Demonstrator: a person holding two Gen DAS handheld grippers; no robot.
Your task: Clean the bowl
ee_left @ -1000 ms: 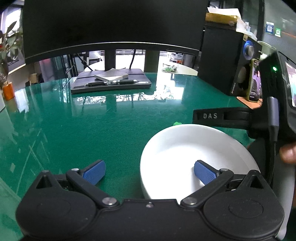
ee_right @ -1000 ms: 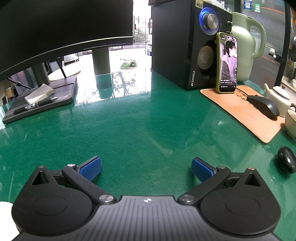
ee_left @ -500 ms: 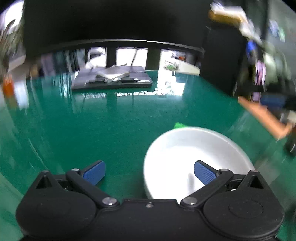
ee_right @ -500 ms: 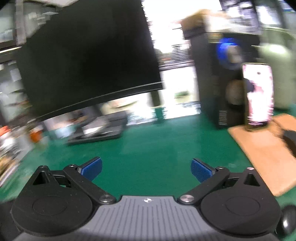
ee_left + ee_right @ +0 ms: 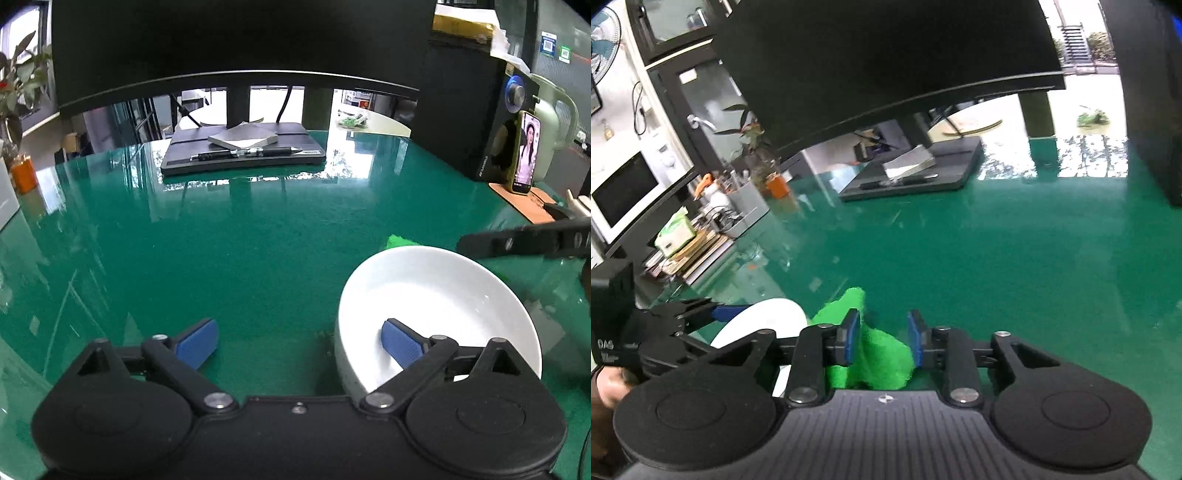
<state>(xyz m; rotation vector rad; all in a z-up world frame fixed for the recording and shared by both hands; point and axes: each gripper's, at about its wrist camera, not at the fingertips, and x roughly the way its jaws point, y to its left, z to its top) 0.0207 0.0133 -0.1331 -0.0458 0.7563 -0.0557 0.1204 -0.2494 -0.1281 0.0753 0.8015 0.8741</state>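
Your right gripper [image 5: 881, 338] jaws have been closing around the bright green cloth [image 5: 875, 354], left gripper [image 5: 299, 341] jaws gaping astride the white ceramic bowl [image 5: 436, 295] rim; wiping remains.

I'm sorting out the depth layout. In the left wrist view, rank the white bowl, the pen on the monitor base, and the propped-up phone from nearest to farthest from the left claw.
1. White bowl: right at the left claw, its rim between the open blue pads.
2. Phone: far right, leaning on the speaker.
3. Pen: centre back, under the monitor.
Phone and pen are too close to call.
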